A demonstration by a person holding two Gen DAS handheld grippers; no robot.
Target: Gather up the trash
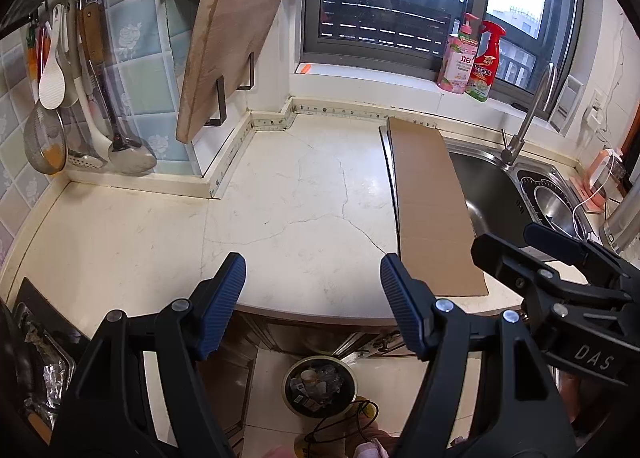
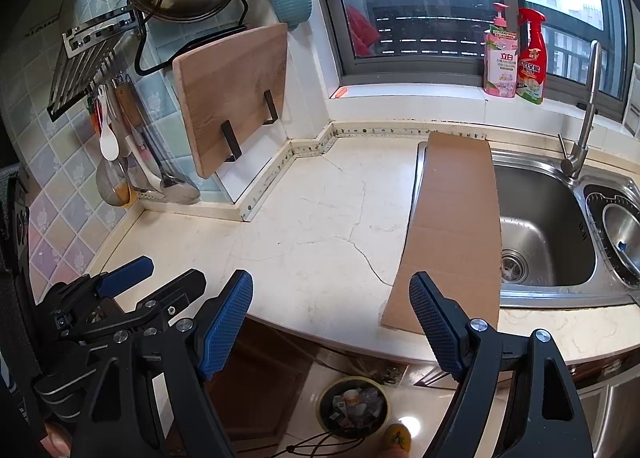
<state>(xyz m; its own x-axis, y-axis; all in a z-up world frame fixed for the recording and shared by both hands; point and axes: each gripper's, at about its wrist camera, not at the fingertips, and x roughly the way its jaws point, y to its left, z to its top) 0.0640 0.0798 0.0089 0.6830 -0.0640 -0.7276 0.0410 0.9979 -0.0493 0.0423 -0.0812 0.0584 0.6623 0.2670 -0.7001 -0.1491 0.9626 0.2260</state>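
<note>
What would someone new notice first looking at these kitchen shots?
Probably the cardboard strip lying flat across the sink's left edge and partly onto the pale counter. Next, the wooden board propped in its rack on the left wall, and the bin of trash on the floor below the counter edge. Both grippers, left and right, hover open and hold nothing.
</note>
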